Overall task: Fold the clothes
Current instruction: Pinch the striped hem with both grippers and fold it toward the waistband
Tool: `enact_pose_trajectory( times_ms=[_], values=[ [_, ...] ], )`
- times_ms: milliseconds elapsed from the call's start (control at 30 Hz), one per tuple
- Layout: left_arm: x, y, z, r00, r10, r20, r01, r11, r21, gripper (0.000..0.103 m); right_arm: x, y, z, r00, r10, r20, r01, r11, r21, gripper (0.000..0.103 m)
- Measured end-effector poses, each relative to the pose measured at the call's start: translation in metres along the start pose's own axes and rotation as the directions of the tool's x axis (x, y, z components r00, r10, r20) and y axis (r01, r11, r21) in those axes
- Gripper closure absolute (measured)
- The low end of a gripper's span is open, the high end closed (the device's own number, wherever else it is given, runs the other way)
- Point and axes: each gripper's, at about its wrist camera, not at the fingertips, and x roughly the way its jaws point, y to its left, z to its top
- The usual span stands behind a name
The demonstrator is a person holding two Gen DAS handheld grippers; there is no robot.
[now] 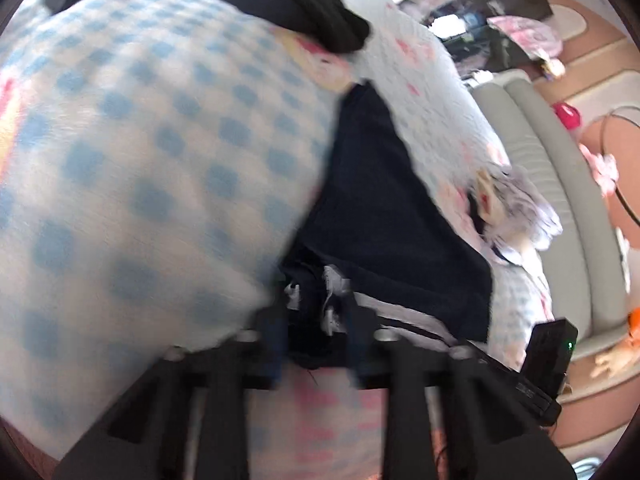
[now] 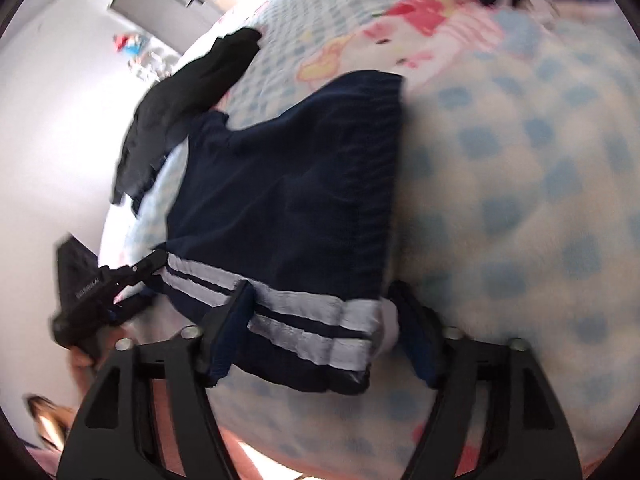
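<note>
- Task item: navy shorts (image 2: 288, 184) with two white stripes along the hem (image 2: 304, 320), lying flat on a blue-and-white checked blanket (image 2: 520, 200). Striped hem is at the near edge, plain end at the far side.
- A second dark garment (image 2: 188, 120) lies at far left, just beside the shorts' far corner; touching or not, cannot tell.
- Left gripper (image 1: 316, 304): jaws nearly together, pinching a bunch of the navy cloth at the shorts' near-left corner. Seen again in the right wrist view at the left end of the stripes.
- Right gripper (image 2: 316, 328): jaws apart, straddling the striped hem. The left finger overlaps the stripes; the right finger stands just off the hem's right end. Pads do not press the cloth, so no hold here.
- Risk 1: with only the left corner held, any lift would likely drag the shorts askew and bunch the fold.
- Risk 2: if the right jaws close where they stand, they may take only the top layer, or catch blanket pile along with the hem.
- Risk 3: the other dark garment is close enough that a far-side fold could land on it.
- Frames are motion-blurred, so edge positions are approximate.
- Writing: small white lettering on the left gripper's body (image 2: 86, 284), too blurred to read. Cartoon print (image 2: 404, 20) on the blanket at the far side; no legible text or brand.
</note>
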Motion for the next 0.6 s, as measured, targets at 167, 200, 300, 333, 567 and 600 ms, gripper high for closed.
enact_pose_trajectory(
  times_ms=[167, 200, 300, 333, 567, 600],
  values=[
    [-0.026, -0.032, -0.015, 0.999, -0.023, 0.023, 0.022, 0.999, 0.045, 0.092, -0.038, 0.001, 0.003, 0.991, 0.119, 0.063, -0.122, 0.991, 0.054, 0.081],
    [-0.030, -0.036, -0.018, 0.999, -0.032, 0.021, 0.031, 0.998, 0.052, 0.092, -0.047, 0.001, 0.003, 0.988, 0.134, 0.082, -0.139, 0.989, 0.058, 0.081],
    [-0.037, -0.038, -0.028, 0.999, -0.043, -0.006, 0.044, 0.997, 0.063, 0.092, -0.069, -0.002, 0.000, 0.984, 0.148, 0.096, -0.154, 0.986, 0.058, 0.082],
    [-0.035, -0.037, -0.033, 0.999, -0.029, -0.020, 0.031, 0.997, 0.067, 0.092, -0.070, -0.002, -0.001, 0.989, 0.124, 0.079, -0.128, 0.990, 0.053, 0.081],
    [-0.015, 0.004, -0.051, 0.990, 0.032, -0.141, -0.041, 0.997, -0.061, 0.065, -0.033, -0.024, -0.032, 0.992, 0.069, -0.103, -0.055, 0.989, 0.135, 0.066],
    [-0.018, 0.004, -0.053, 0.990, 0.023, -0.139, -0.031, 0.998, -0.056, 0.056, -0.035, -0.023, -0.032, 0.993, 0.073, -0.098, -0.059, 0.989, 0.133, 0.065]
  ],
)
